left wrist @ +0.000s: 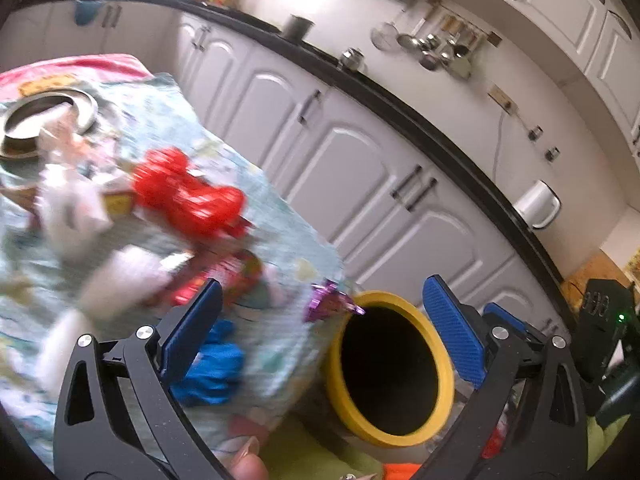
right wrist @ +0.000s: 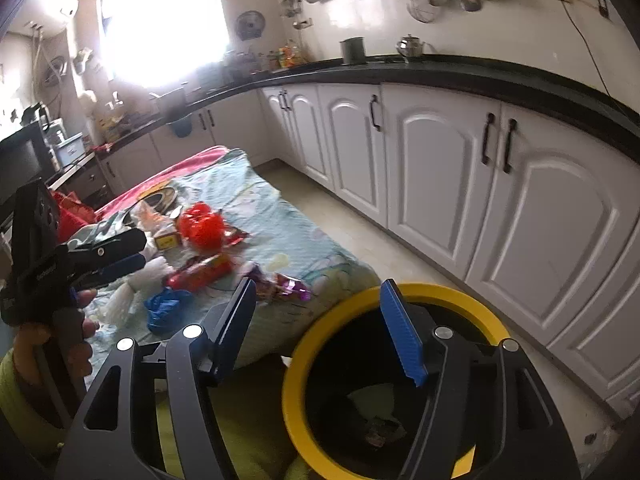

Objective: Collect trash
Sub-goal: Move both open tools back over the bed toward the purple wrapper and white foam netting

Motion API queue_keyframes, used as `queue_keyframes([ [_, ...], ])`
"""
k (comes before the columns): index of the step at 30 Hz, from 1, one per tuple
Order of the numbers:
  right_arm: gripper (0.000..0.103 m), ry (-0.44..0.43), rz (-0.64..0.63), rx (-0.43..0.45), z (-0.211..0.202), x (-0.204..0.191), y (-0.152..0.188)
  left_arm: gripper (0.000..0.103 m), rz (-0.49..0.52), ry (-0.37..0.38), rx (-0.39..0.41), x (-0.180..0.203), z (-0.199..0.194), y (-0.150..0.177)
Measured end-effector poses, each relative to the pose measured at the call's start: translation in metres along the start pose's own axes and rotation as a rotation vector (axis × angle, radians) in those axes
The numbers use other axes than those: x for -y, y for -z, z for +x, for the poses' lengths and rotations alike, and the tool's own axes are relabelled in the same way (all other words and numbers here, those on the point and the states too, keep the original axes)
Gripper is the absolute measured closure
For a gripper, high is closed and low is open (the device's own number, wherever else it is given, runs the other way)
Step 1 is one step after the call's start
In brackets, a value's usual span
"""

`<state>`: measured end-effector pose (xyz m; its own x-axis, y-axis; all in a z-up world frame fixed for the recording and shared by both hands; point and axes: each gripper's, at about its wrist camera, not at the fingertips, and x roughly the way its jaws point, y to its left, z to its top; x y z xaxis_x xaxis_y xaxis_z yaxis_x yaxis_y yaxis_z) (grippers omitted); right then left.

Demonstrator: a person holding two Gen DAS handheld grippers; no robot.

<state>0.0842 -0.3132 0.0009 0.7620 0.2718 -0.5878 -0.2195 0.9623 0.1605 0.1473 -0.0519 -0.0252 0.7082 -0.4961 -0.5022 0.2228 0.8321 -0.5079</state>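
A yellow-rimmed bin (left wrist: 390,368) stands on the floor at the table's near corner; it also shows in the right wrist view (right wrist: 396,380) with scraps at its bottom. Trash lies on the light blue tablecloth (right wrist: 280,224): a red crumpled wrapper (left wrist: 188,194) (right wrist: 200,226), a red packet (right wrist: 200,274), a purple foil wrapper (left wrist: 330,302) (right wrist: 290,286), a blue crumpled bag (left wrist: 214,360) (right wrist: 164,308) and white tissues (left wrist: 68,208). My left gripper (left wrist: 320,332) is open and empty above the table edge; it also shows in the right wrist view (right wrist: 138,252). My right gripper (right wrist: 320,320) is open and empty over the bin.
A steel bowl (left wrist: 48,120) sits at the table's far end. White cabinets (right wrist: 440,184) under a black counter (right wrist: 480,76) run along the right, with a strip of floor between them and the table. A yellow box (right wrist: 166,240) lies among the trash.
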Motion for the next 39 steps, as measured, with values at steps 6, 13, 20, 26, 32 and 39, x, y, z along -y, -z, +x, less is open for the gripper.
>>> queue_keyframes([
  [6, 0.038, -0.045, -0.055, 0.005, 0.004, -0.029, -0.008, 0.011, 0.012, -0.087, 0.078, -0.019, -0.032, -0.010],
  [13, 0.038, -0.105, -0.121, -0.010, 0.012, -0.067, -0.013, 0.011, 0.038, -0.187, 0.138, -0.038, -0.062, -0.013],
  [20, 0.038, -0.163, -0.188, -0.031, 0.024, -0.104, -0.012, 0.011, 0.057, -0.283, 0.171, -0.056, -0.085, -0.012],
  [26, 0.037, -0.185, -0.237, -0.057, 0.047, -0.125, -0.009, 0.011, 0.058, -0.360, 0.158, -0.078, -0.094, -0.006],
  [32, 0.037, -0.123, -0.223, -0.095, 0.080, -0.112, -0.005, 0.011, 0.038, -0.402, 0.095, -0.104, -0.085, 0.009],
  [39, 0.037, -0.030, -0.181, -0.181, 0.113, -0.080, 0.011, 0.011, 0.038, -0.365, 0.007, -0.116, -0.059, 0.023],
])
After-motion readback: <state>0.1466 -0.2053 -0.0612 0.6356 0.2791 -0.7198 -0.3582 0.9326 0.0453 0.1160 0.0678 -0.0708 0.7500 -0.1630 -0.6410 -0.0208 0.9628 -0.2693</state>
